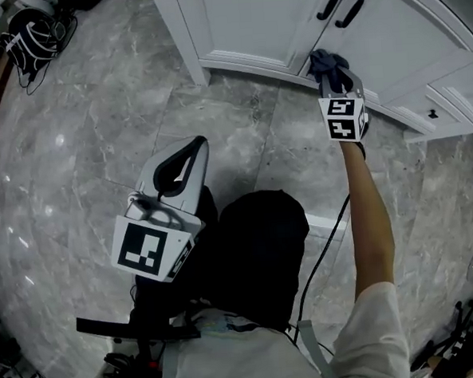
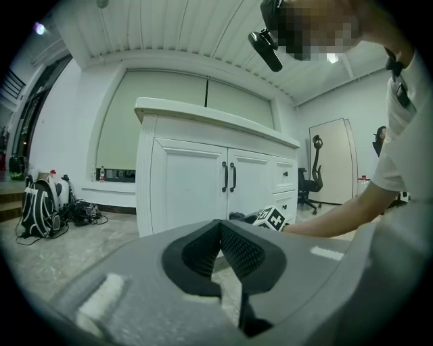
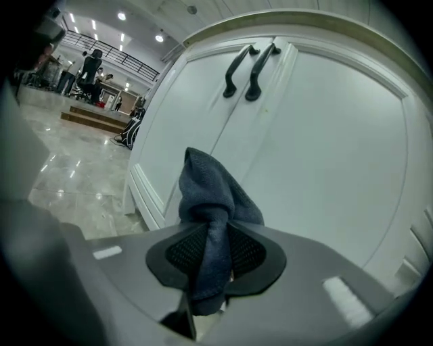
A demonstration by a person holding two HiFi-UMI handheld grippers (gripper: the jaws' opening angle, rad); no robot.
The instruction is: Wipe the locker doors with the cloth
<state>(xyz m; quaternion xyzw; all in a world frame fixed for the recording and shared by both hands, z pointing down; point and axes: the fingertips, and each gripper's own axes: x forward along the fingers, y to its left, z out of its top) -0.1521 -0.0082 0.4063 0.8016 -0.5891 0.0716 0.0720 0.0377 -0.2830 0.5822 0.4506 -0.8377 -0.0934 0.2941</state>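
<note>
Holding a dark blue-grey fabric cloth (image 3: 215,196) in the right gripper (image 3: 215,253) here. The jaws are clamped on its middle, so it's properly pinched. The cloth's long axis runs along the jaws: the bunched fat end sticks out forward at the cabinet and a short tail hangs back behind the pads. It sits low down by the bottom edge of the white panelled locker doors (image 3: 318,155), roughly under the handles. I honestly can't tell if it's touching the paint or just shy of it.

Stuff around: nothing stands between cloth and doors. A black cable (image 1: 324,247) trails from the right gripper along the bare forearm (image 1: 370,216). A black backpack (image 1: 33,33) lies on the grey marble-look floor (image 1: 98,153), well away from the cabinet's left corner. A black office chair (image 2: 310,181) is off past the far end.

Count: two doors, two black bar handles (image 3: 241,69) side by side at the seam, one cloth, two grippers, one backpack.

The left gripper (image 2: 220,249) hangs back over the floor with its jaws closed tip to tip on nothing.
</note>
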